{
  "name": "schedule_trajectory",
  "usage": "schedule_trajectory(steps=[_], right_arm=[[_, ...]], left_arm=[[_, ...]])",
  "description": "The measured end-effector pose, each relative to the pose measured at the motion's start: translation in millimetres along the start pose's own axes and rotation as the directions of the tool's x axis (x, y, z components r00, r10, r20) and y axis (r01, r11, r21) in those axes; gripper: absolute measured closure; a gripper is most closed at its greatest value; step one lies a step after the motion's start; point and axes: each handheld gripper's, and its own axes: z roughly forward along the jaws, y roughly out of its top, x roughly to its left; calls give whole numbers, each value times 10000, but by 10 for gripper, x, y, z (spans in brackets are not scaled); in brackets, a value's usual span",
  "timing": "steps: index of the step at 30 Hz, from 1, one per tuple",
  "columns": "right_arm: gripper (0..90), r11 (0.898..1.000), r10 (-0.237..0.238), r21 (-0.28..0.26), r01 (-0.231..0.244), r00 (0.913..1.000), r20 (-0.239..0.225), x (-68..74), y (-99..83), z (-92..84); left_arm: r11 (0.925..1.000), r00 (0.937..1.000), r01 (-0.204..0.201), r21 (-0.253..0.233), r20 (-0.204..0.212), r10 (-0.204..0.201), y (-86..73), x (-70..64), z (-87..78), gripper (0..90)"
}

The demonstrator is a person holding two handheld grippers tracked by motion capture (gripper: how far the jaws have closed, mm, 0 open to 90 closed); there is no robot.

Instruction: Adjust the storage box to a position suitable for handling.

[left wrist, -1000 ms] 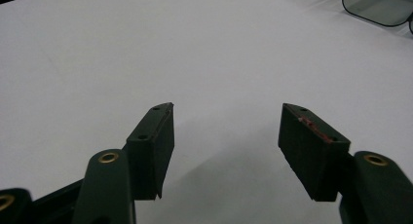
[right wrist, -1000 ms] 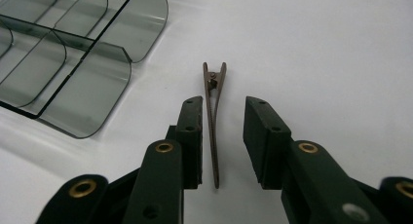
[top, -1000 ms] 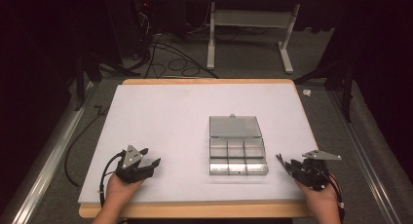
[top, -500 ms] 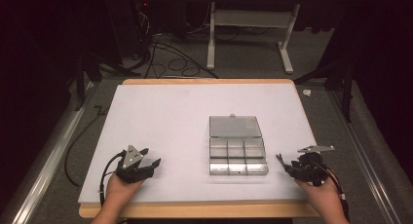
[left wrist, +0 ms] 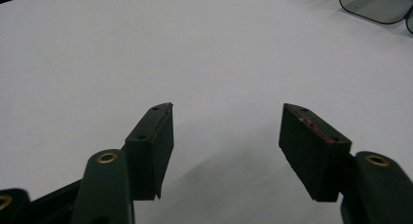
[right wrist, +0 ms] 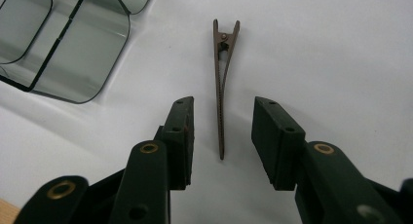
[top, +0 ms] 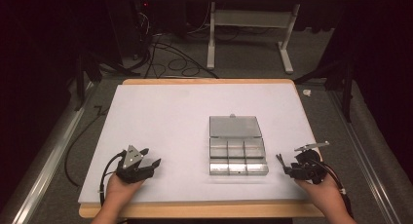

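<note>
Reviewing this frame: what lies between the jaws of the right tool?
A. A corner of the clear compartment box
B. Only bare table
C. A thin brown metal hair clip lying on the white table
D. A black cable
C: in the right gripper view the thin brown metal hair clip lies on the white table between the open jaws of the right tool, with neither pad touching it; the clear plastic compartment box sits off to the side.

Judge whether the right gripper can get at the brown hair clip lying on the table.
Probably yes: the hair clip lies flat between the right gripper's parted jaws, which have just been opening, with nothing in the way.
</note>
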Motion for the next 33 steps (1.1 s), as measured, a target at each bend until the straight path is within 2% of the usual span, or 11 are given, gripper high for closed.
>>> schedule_trajectory(steps=[8,12,19,23,33], right_arm=[[613,9977,-21,673,35,9998,-203,-6,55,5],[612,9965,-60,832,77,9998,-211,2,77,10],[611,9910,-510,1229,525,9986,-147,38,151,11],[611,9887,-664,1339,679,9977,-155,45,189,9],[619,9860,-639,1524,675,9976,-283,51,252,23]], left_arm=[[10000,10000,-18,3,-6,18,0,-2,0,380],[10000,10000,-8,2,3,8,0,0,0,380],[10000,10000,-7,-18,-4,7,-1,0,-2,381],[10000,10000,-15,-26,1,15,-2,-2,-4,381],[10000,10000,5,-98,-12,-5,-5,-1,-8,380]])
